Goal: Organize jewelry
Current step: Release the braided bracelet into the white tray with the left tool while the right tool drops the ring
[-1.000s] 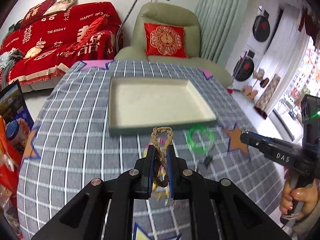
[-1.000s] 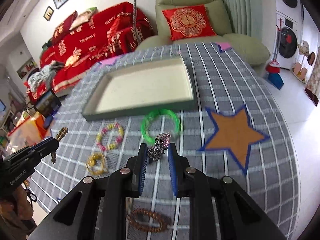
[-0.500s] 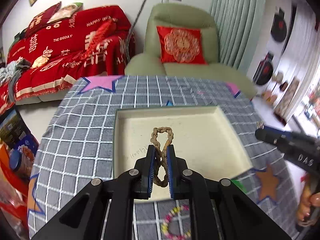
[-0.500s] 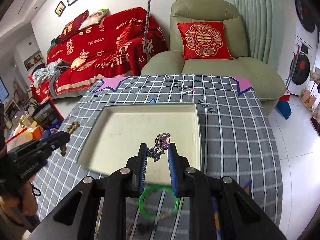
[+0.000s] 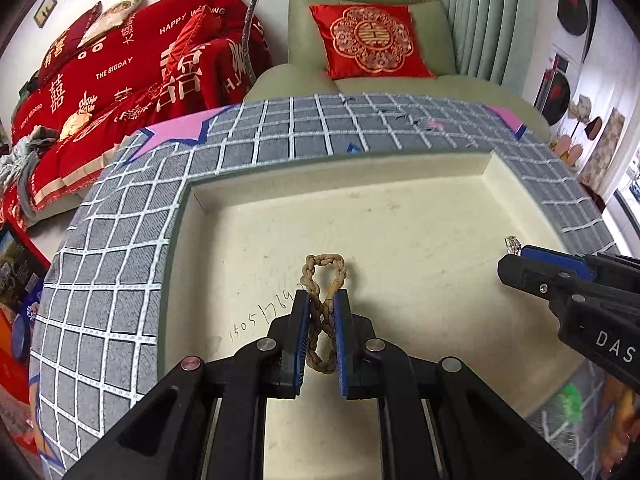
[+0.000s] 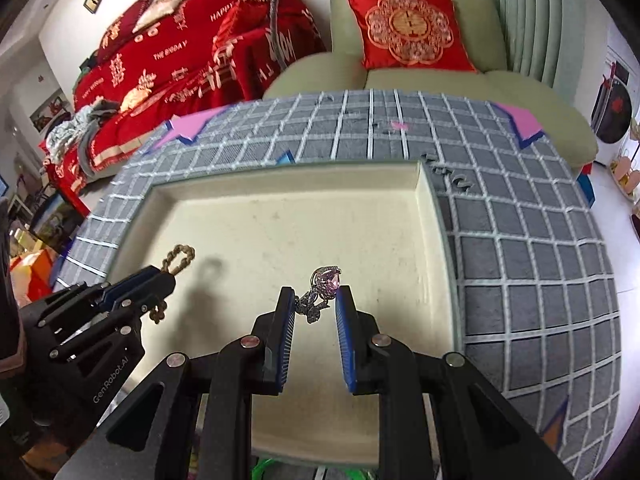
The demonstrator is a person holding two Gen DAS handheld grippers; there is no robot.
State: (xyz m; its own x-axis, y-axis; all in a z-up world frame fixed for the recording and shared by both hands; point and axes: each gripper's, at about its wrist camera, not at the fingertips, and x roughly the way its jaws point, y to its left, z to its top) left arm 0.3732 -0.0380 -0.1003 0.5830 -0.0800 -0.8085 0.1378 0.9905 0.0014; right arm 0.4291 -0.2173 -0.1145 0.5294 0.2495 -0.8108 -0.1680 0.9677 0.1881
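the left gripper [image 5: 322,300] pinched a braided tan rope bracelet [image 5: 323,280], long axis pointing forward over the cream square tray [image 5: 400,216]; the right gripper [image 6: 315,294] jaws pinched a silver pink-stone ring [image 6: 326,282].

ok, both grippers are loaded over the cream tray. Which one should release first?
Probably left. The left gripper holds the braided tan rope bracelet over the middle of the cream tray; the right gripper, with the silver pink-stone piece, sits nearer its right wall.

Both wrist views look forward, close above the shared tray [image 5: 400,216]; armchair [image 6: 416,20] beyond.
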